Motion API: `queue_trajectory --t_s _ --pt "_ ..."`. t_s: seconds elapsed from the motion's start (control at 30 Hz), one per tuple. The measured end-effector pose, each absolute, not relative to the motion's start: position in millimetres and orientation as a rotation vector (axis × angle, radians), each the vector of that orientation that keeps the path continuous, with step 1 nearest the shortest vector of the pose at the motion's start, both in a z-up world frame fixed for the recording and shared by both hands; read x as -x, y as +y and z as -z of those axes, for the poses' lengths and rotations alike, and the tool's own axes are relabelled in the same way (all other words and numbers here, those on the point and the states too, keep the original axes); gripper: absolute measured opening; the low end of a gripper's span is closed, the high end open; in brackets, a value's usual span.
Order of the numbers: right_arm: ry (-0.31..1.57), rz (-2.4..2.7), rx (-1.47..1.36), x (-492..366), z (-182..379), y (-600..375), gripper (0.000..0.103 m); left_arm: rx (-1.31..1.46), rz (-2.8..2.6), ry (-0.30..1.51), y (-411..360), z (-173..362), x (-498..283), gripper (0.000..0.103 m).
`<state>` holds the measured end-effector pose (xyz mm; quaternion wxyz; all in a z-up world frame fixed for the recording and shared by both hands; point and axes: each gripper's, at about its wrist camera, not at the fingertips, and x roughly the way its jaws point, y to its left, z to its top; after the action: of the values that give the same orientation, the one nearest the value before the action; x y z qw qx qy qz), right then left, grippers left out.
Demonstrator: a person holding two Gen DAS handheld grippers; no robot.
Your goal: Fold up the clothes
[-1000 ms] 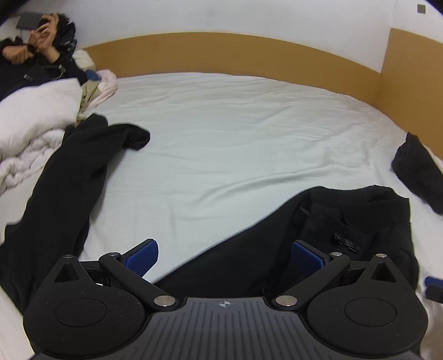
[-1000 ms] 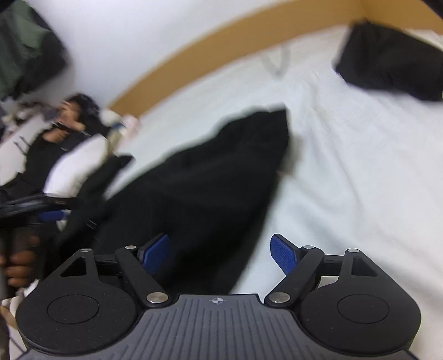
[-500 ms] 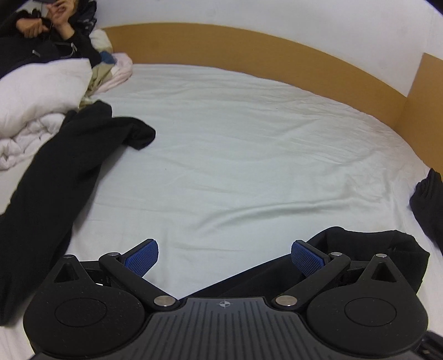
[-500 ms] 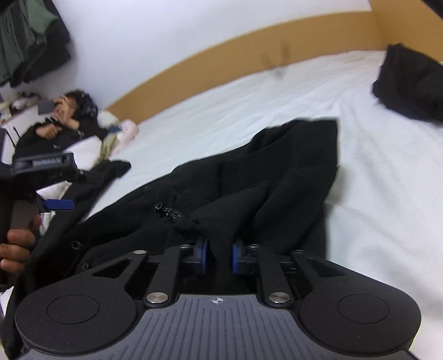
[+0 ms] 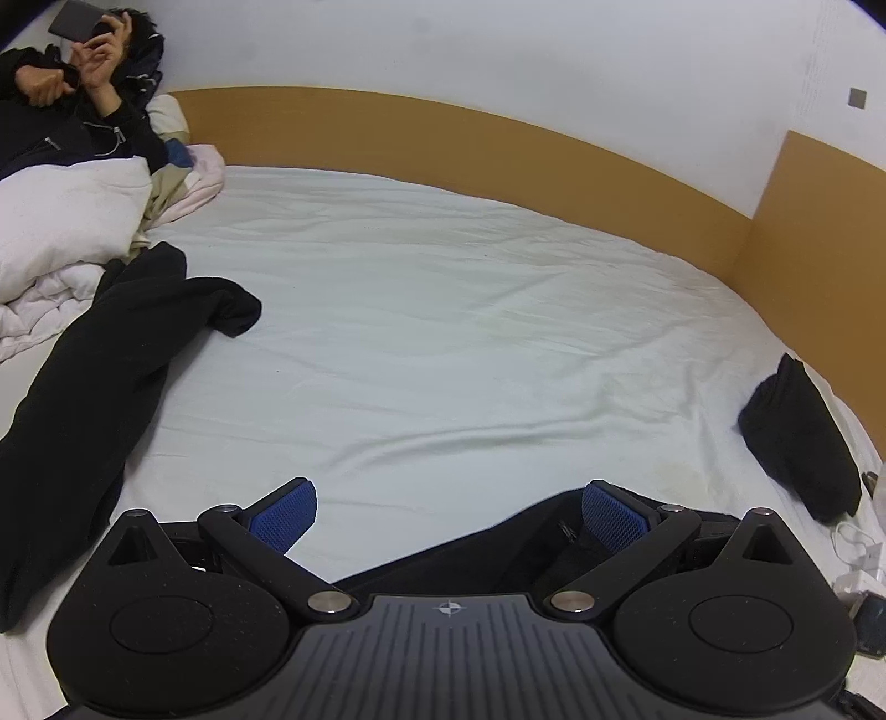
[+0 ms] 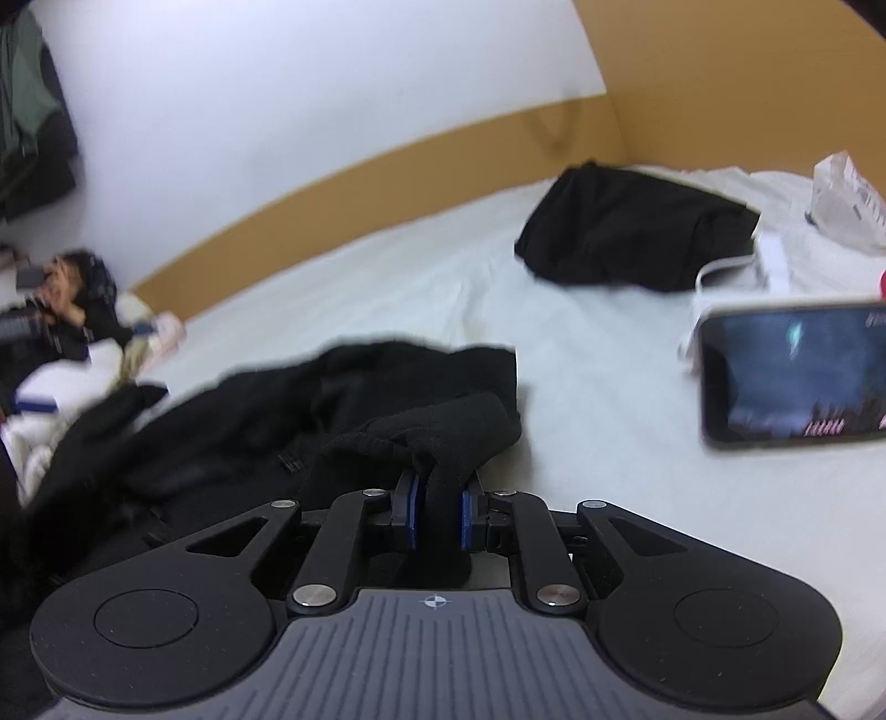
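The right gripper [image 6: 437, 518] pinches a bunched edge of the black garment [image 6: 310, 410], which sprawls at lower left of its frame on the bed [image 5: 443, 332]. The left gripper [image 5: 448, 515] hangs spread and empty — probably the spreading-out step; next, it needs a second edge.

A wide bed covered by a wrinkled white sheet [image 5: 443, 343] is bordered by a tan wooden headboard band [image 5: 470, 144] beneath a plain white wall [image 5: 498, 55]. A person in dark clothing [image 5: 72, 111], lying at the far left corner, is seen holding a dark flat device [image 5: 75, 25] overhead. A bunched white duvet [image 5: 61, 221] is laid beside that person. A black smartphone with a lit screen [image 6: 792, 376] is propped near a white charger and cable [image 6: 742, 266]. A crumpled white plastic bag [image 6: 844, 194] is placed at the far right.
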<state>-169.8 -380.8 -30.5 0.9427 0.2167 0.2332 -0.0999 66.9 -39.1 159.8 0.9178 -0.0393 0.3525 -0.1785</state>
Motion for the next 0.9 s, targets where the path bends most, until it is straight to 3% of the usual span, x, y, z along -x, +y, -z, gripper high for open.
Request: queue_trajectory --t_s 0.2,0.47,0.77,0.9 --pt "0.478 0.236 -0.380 148.9 56.3 -372.3 0.022 -0.020 0.371 0.697 -33.5 -163.2 -60.0 0.102" --pt "0.477 0.191 -0.361 145.5 58.8 -374.4 0.024 -0.200 0.522 0.785 -49.1 -119.4 -85.7 0.102" --pt "0.477 0.189 -0.348 144.2 59.7 -373.3 0.025 -0.247 0.709 0.881 -101.9 -77.9 -131.1 0.102" --pt "0.476 0.184 -0.346 144.1 59.8 -373.2 0.025 -0.091 0.762 0.974 -83.0 -63.1 -152.4 0.102"
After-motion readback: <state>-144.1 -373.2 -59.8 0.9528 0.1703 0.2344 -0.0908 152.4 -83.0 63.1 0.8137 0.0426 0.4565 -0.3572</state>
